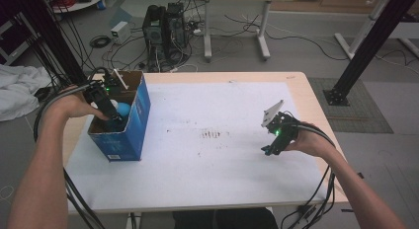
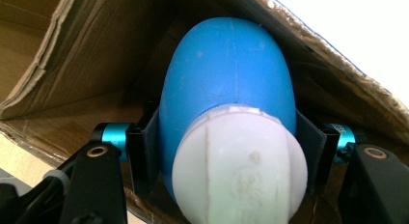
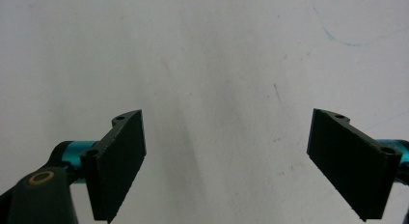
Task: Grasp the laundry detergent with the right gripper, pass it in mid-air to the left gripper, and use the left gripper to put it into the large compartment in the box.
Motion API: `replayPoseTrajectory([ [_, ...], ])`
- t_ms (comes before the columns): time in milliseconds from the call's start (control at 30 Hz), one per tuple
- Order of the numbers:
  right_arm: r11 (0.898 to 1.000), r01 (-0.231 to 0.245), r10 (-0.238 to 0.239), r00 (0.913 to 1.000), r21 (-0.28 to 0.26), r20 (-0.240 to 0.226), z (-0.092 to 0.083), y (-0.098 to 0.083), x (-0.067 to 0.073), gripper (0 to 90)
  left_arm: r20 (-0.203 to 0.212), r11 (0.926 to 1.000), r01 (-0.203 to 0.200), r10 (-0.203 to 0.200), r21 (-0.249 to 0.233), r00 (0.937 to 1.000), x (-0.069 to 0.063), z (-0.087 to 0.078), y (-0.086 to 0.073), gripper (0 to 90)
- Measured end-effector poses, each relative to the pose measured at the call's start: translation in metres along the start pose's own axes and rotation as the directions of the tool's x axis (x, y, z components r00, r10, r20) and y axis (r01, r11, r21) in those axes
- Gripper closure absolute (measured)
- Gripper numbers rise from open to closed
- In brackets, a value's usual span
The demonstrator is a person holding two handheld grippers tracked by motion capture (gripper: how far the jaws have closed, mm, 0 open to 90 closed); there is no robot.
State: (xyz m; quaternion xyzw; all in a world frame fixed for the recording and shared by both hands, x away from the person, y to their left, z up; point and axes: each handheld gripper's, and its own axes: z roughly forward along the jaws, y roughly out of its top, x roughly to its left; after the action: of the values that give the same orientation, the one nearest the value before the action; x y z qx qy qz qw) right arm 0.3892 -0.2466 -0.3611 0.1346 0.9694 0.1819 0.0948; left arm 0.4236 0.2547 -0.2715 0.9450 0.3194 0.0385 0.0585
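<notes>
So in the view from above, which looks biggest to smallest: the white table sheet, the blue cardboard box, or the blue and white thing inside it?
1. The white sheet, which covers most of the table.
2. The blue cardboard box.
3. The blue and white object, partly hidden inside the box, clamped by the left gripper.

**Layout on the table**

Open blue cardboard box [image 1: 121, 125] at the left edge of the white-topped wooden table [image 1: 212, 160]; blue-and-white egg-shaped plastic object [image 2: 226, 103] inside it, between the left gripper [image 1: 109, 115] jaws. Right gripper [image 1: 269, 149] well apart, far right.
</notes>
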Motion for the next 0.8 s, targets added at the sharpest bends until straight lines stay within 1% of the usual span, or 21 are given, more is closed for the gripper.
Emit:
replayPoseTrajectory([
  [33,1.000,-0.012,0.012,0.9999,0.010,-0.001,-0.0005,0.0000,0.0010,12.9,-0.002,1.0000,-0.007,0.007,0.006,1.0000,0.0004,-0.0002,0.0000,37.9],
  [67,1.000,-0.013,0.013,0.9999,0.008,-0.001,-0.0002,0.0001,0.0009,12.9,0.001,0.9999,0.012,-0.012,-0.010,0.9999,-0.0013,0.0010,-0.0002,37.9],
  [133,1.000,-0.011,0.011,0.9999,0.007,0.000,-0.0001,0.0002,0.0008,12.9,-0.002,1.0000,-0.002,0.002,0.006,1.0000,-0.0006,0.0003,0.0001,37.7],
  [167,1.000,-0.018,0.018,0.9998,0.009,-0.001,-0.0003,0.0002,0.0013,12.9,-0.001,1.0000,0.008,-0.008,0.000,1.0000,-0.0014,0.0009,0.0000,37.7],
  [200,1.000,-0.011,0.011,0.9999,0.009,0.000,-0.0004,0.0002,0.0010,12.9,0.000,0.9999,0.013,-0.013,0.000,0.9999,-0.0016,0.0011,0.0002,37.6],
  [233,1.000,-0.009,0.009,1.0000,0.008,-0.002,-0.0002,0.0001,0.0009,12.9,-0.002,0.9999,0.010,-0.010,0.005,1.0000,-0.0015,0.0008,0.0004,37.6],
  [267,1.000,-0.009,0.009,1.0000,0.007,-0.002,-0.0003,-0.0001,0.0010,12.9,-0.004,0.9999,-0.003,0.003,0.015,1.0000,-0.0012,0.0003,0.0008,37.6],
  [300,1.000,-0.011,0.011,0.9999,0.005,-0.002,-0.0003,-0.0002,0.0011,12.9,-0.004,0.9998,-0.003,0.003,0.017,1.0000,-0.0011,0.0003,0.0010,37.6],
  [333,1.000,-0.010,0.010,0.9999,0.004,-0.005,-0.0003,-0.0006,0.0009,12.9,-0.003,0.9999,0.010,-0.010,0.013,0.9999,-0.0015,0.0008,0.0013,37.5],
  [367,1.000,-0.009,0.009,1.0000,0.001,0.002,-0.0001,-0.0008,0.0008,12.9,-0.002,0.9998,0.003,-0.003,0.022,1.0000,-0.0007,0.0005,0.0016,37.4],
  [400,1.000,-0.012,0.012,0.9999,0.007,-0.003,-0.0003,-0.0009,0.0012,12.9,-0.001,0.9997,0.014,-0.014,0.018,0.9999,-0.0012,0.0008,0.0018,37.3],
  [433,1.000,-0.008,0.008,1.0000,0.005,-0.004,-0.0001,-0.0010,0.0011,12.9,-0.003,0.9996,0.005,-0.005,0.029,1.0000,0.0000,0.0000,0.0021,37.2],
  [467,1.000,-0.010,0.010,0.9999,0.006,-0.003,-0.0001,-0.0009,0.0014,12.9,-0.002,0.9996,0.022,-0.022,0.016,0.9998,-0.0005,0.0008,0.0020,37.1],
  [533,1.000,-0.013,0.013,0.9999,0.005,-0.006,0.0002,-0.0009,0.0016,12.9,-0.002,0.9996,0.016,-0.016,0.023,0.9999,0.0004,-0.0001,0.0025,36.8],
  [600,1.000,-0.007,0.007,1.0000,0.004,-0.005,0.0008,-0.0010,0.0013,12.9,0.001,0.9995,0.020,-0.020,0.023,0.9998,0.0002,-0.0002,0.0031,33.6],
  [667,1.000,-0.017,0.017,0.9998,0.009,-0.008,0.0016,-0.0009,0.0021,12.9,0.004,0.9994,0.026,-0.026,0.021,0.9997,-0.0010,0.0001,0.0035,32.9],
  [700,1.000,-0.017,0.017,0.9998,0.008,-0.005,0.0019,-0.0009,0.0022,12.9,0.002,0.9994,0.016,-0.016,0.031,0.9999,-0.0006,-0.0005,0.0037,32.9],
  [733,1.000,-0.007,0.007,1.0000,0.005,-0.005,0.0022,-0.0009,0.0016,12.9,0.003,0.9994,0.024,-0.024,0.026,0.9997,-0.0009,-0.0001,0.0037,32.9],
  [767,1.000,-0.005,0.005,1.0000,0.006,-0.005,0.0023,-0.0009,0.0016,12.9,0.007,0.9992,0.025,-0.025,0.032,0.9997,-0.0008,-0.0002,0.0039,32.3],
  [800,1.000,-0.016,0.016,0.9999,0.009,-0.007,0.0024,-0.0006,0.0030,12.9,0.006,0.9992,0.017,-0.017,0.036,0.9998,-0.0006,-0.0003,0.0040,29.4],
])
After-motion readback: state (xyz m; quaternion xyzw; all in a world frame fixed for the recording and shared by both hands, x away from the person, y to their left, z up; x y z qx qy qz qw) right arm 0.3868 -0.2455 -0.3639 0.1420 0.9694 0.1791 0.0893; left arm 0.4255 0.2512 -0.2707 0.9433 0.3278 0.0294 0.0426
